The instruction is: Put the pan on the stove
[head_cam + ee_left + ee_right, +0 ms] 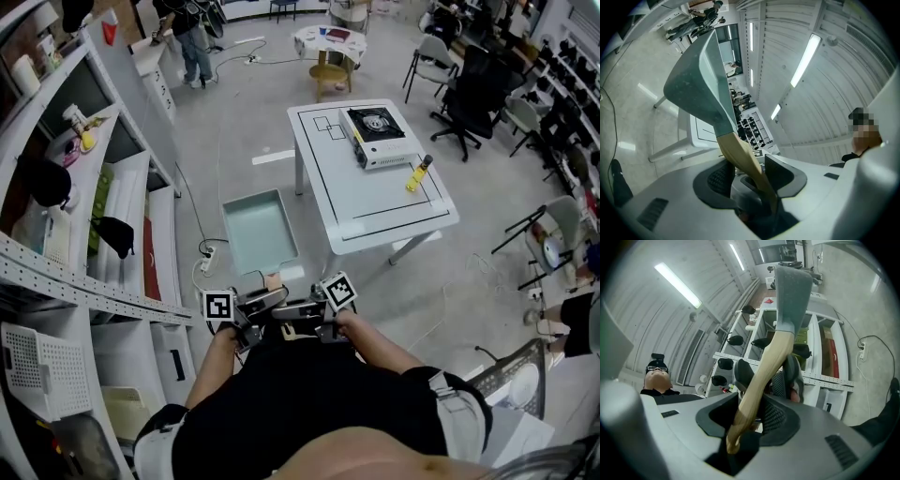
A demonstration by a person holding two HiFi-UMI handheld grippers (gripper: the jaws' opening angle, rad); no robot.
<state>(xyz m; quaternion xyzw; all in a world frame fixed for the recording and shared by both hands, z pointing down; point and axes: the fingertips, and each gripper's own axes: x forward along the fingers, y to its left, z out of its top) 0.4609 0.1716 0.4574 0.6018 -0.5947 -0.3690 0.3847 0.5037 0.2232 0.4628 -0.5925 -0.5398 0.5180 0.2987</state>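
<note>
A rectangular teal pan (261, 230) with a pale wooden handle (274, 280) hangs above the floor in front of the person, level with its open side up. My left gripper (265, 300) and right gripper (298, 307) meet at that handle from either side. In the left gripper view the handle (741, 155) runs between the jaws of the left gripper (751, 165), which is shut on it, with the pan (701, 79) beyond. The right gripper (766, 377) is likewise shut on the handle (764, 364). A portable gas stove (375, 129) sits on the white table (375, 202), well ahead of the pan.
A yellow bottle (417, 175) lies on the table to the right of the stove. White shelving (103, 216) with several items lines the left side. Cables and a power strip (206, 255) lie on the floor near the pan. Office chairs (469, 94) stand at the right.
</note>
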